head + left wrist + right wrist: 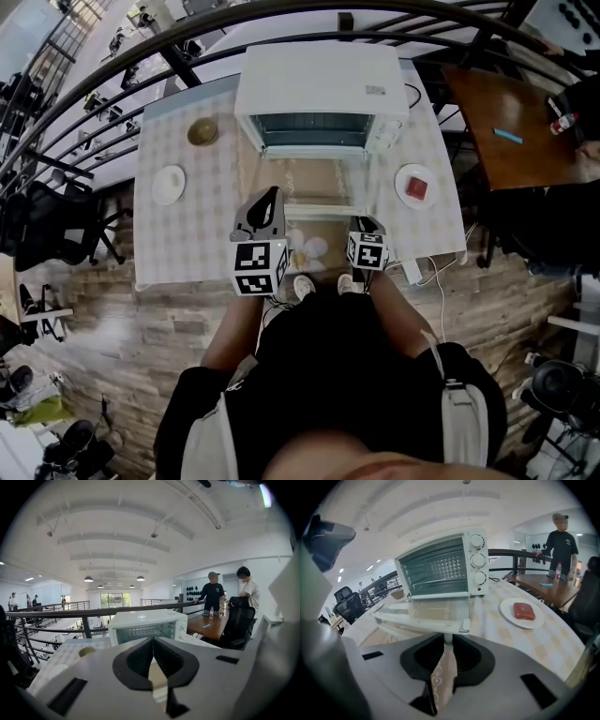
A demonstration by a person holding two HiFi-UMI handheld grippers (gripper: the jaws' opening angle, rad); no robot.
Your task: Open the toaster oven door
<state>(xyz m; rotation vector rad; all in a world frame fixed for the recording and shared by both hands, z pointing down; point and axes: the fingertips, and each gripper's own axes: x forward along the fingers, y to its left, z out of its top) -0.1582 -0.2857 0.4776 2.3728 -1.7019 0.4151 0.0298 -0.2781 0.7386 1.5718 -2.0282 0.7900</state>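
While our right gripper (444, 645) pinches the white handle (423, 624) of the door (311, 187), the toaster oven (323, 89) sits far back on the table (187, 234), door folded down flat. Our left gripper (151, 643) is squeezed together, holding nothing.

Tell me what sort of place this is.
Probably a mezzanine in an open-plan office or lab, not a home kitchen: a metal railing overlooks a lower floor, office chairs stand nearby, and the toaster oven sits on a clothed table.
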